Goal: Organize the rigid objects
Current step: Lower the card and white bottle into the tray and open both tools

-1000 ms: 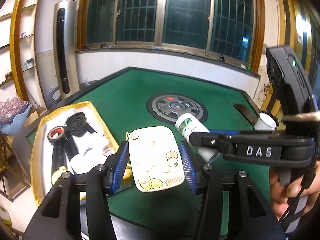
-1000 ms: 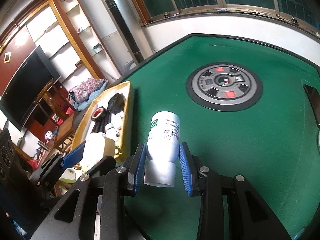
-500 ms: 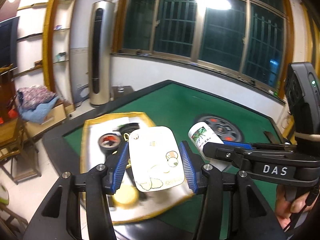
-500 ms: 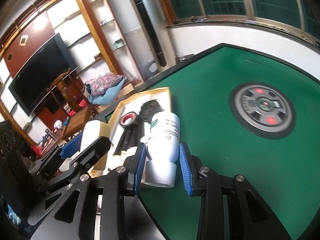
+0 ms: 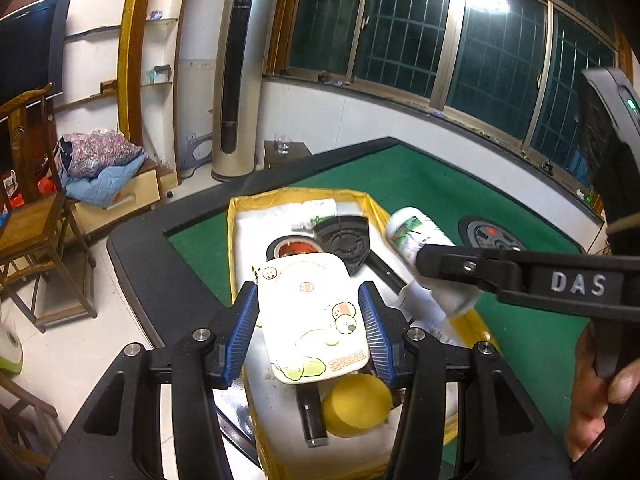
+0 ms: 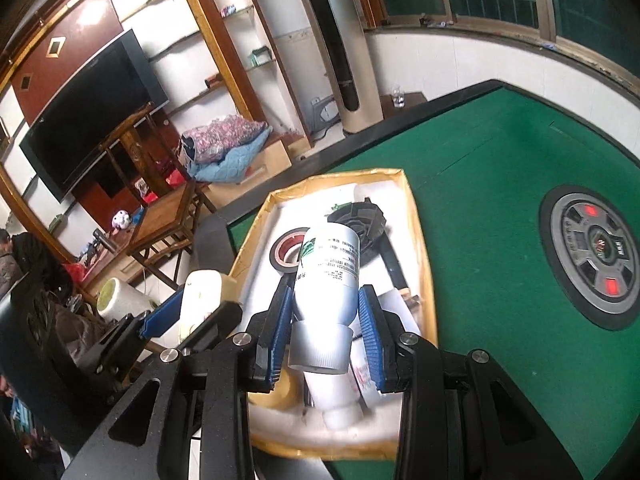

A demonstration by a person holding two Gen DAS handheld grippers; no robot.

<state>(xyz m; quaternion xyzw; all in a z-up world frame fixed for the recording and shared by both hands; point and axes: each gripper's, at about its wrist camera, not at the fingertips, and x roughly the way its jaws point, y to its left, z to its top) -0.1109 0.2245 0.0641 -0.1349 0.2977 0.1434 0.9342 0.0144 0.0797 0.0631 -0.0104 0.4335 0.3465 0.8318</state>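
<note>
My left gripper point(image 5: 308, 326) is shut on a cream cartoon-printed case point(image 5: 312, 316), held above the yellow-rimmed tray point(image 5: 236, 216). My right gripper point(image 6: 326, 326) is shut on a white bottle point(image 6: 326, 276) with a silver cap, also held above the tray point(image 6: 416, 216). The bottle point(image 5: 416, 236) and the right gripper's arm point(image 5: 520, 276) show in the left wrist view, just right of the case. The case point(image 6: 200, 300) shows at left in the right wrist view. The tray holds a tape roll point(image 5: 292, 248), a black round object point(image 5: 344, 240), a yellow cap point(image 5: 356, 404) and white bottles.
The tray sits on the near-left corner of a green felt table point(image 6: 500, 168) with a black rim point(image 5: 160, 264). A round grey hub point(image 6: 596, 248) sits in the table's middle. Wooden chairs point(image 5: 36, 216) and a tower fan point(image 5: 236, 80) stand beyond the table.
Both grippers have swung left with their objects, from over the green felt to above the tray. Both grips stay shut.
</note>
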